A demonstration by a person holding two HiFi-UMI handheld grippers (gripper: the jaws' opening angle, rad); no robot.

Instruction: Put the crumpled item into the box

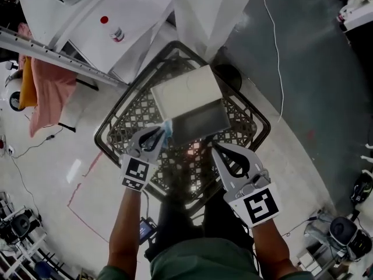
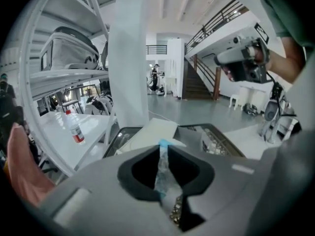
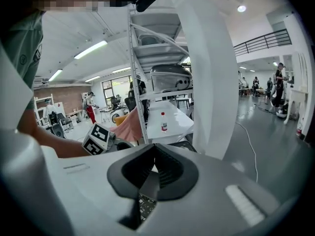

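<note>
A white box point(image 1: 185, 90) lies on a black lattice table point(image 1: 131, 121), its lid thrown back and its grey inside point(image 1: 201, 122) facing up. My left gripper point(image 1: 164, 130) is shut on the crumpled item point(image 1: 168, 126), a clear and blue wad, at the box's near left corner. In the left gripper view the crumpled item point(image 2: 162, 170) is pinched between the pads, with the box point(image 2: 150, 134) just beyond it. My right gripper point(image 1: 214, 150) hovers over the lattice near the box's front right corner. Its jaws are shut, with nothing between them, in the right gripper view point(image 3: 154, 154).
A white shelf unit point(image 1: 125, 16) with a red-capped bottle point(image 1: 117, 35) stands behind the table at the left. A pink cloth point(image 1: 49, 89) hangs at the far left. A white column point(image 1: 210, 7) rises just behind the box. A thin cable point(image 1: 275, 45) runs across the floor.
</note>
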